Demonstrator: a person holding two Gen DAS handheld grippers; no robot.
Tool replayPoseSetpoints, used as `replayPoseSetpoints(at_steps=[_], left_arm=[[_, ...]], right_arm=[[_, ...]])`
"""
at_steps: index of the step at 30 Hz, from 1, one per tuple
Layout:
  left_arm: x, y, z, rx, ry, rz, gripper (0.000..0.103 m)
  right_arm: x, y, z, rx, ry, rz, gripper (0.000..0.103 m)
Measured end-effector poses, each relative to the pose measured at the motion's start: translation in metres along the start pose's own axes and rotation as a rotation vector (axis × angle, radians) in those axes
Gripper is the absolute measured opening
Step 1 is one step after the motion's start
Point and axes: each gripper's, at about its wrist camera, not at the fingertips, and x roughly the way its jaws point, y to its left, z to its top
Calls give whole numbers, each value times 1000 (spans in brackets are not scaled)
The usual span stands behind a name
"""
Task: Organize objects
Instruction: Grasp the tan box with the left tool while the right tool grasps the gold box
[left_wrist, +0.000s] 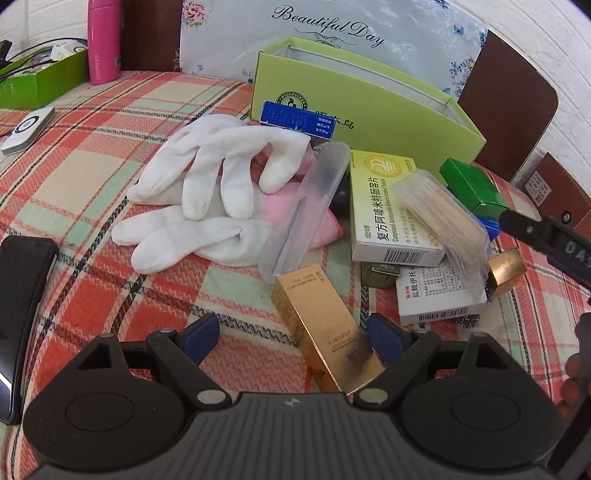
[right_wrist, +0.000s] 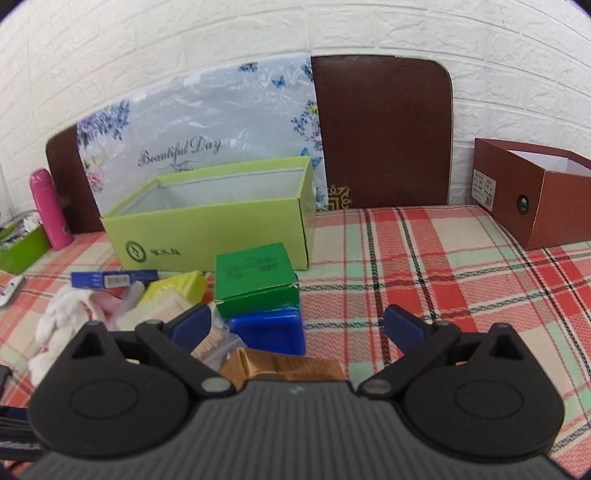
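Left gripper (left_wrist: 293, 332): hovering low over the plaid bedcover (left_wrist: 74, 177), its blue-padded fingers (left_wrist: 201, 334) spread wide and holding nothing; a gold carton (left_wrist: 325, 332) is lying aslant between them, its print too small to read.
Right gripper (right_wrist: 297, 326): hanging above the right edge of the pile, fingers (right_wrist: 404, 328) wide and empty.
Pile: white gloves (left_wrist: 207, 192) are lying over a pink cloth (left_wrist: 321, 229), with a clear plastic case (left_wrist: 306, 206) leaning against them.
Medicine box (left_wrist: 388, 206): yellow and white, showing Chinese print, the words "Compound Acetaminofen" only partly readable, and a barcode; a bag of toothpicks (left_wrist: 439, 218) is resting across it.
White box (left_wrist: 439, 295): carrying Chinese text and a barcode, lying just beside the gold carton.
Blue box (left_wrist: 297, 120): resting against the lime box (left_wrist: 369, 107), which is standing open behind the pile with a round green logo and Chinese characters on its front.
Green box (right_wrist: 256, 280): sitting on top of a blue block (right_wrist: 269, 332), near the lime box.
Backdrop: a flowered bag (right_wrist: 207, 122) is reading "Beautiful Day" against the headboard (right_wrist: 384, 129).
Edges: a pink flask (left_wrist: 104, 40) is standing far left; a brown box (right_wrist: 532, 192) is standing open far right.
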Motion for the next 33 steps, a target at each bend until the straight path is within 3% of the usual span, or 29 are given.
replayPoseSetpoints(at_steps=[5, 6, 7, 8, 9, 12, 14, 17, 20, 22, 23, 25, 27, 30, 33], left_arm=[[3, -3, -3, 28, -12, -17, 87], [3, -5, -3, 41, -20, -20, 81], [4, -7, -4, 56, -27, -31, 77], [4, -10, -4, 68, -27, -50, 66], [4, -13, -4, 87, -21, -73, 54], [1, -27, -9, 195, -8, -144, 37], [-1, -32, -14, 238, 14, -182, 36], [-4, -36, -21, 265, 16, -153, 36], [-5, -34, -22, 244, 12, -134, 50], [-4, -32, -21, 237, 8, -115, 53], [-4, -32, -21, 238, 7, -114, 53], [-5, -31, -20, 238, 10, -122, 52], [-5, -30, -20, 250, 17, -140, 43], [-5, -33, -21, 255, 23, -141, 40], [-3, -37, -23, 260, 15, -125, 41]], right_arm=[[-20, -23, -26, 46, 28, 57, 94], [-25, -25, -30, 47, 38, 53, 89], [-29, -27, -35, 37, 50, 36, 76], [-32, -29, -39, 27, 60, 25, 70], [-35, -32, -44, 20, 76, 21, 67], [-38, -38, -54, 9, 117, 9, 57], [-42, -41, -55, 26, 108, 14, 57], [-47, -36, -50, 32, 79, 46, 61], [-38, -21, -47, -11, 85, 53, 68], [-30, -14, -50, -28, 107, 51, 68], [-28, -12, -54, -36, 117, 50, 67], [-27, -10, -60, -58, 138, 71, 46], [-35, -10, -65, -98, 145, 102, 37], [-45, -11, -68, -164, 174, 102, 32], [-51, -13, -72, -159, 188, 91, 35]])
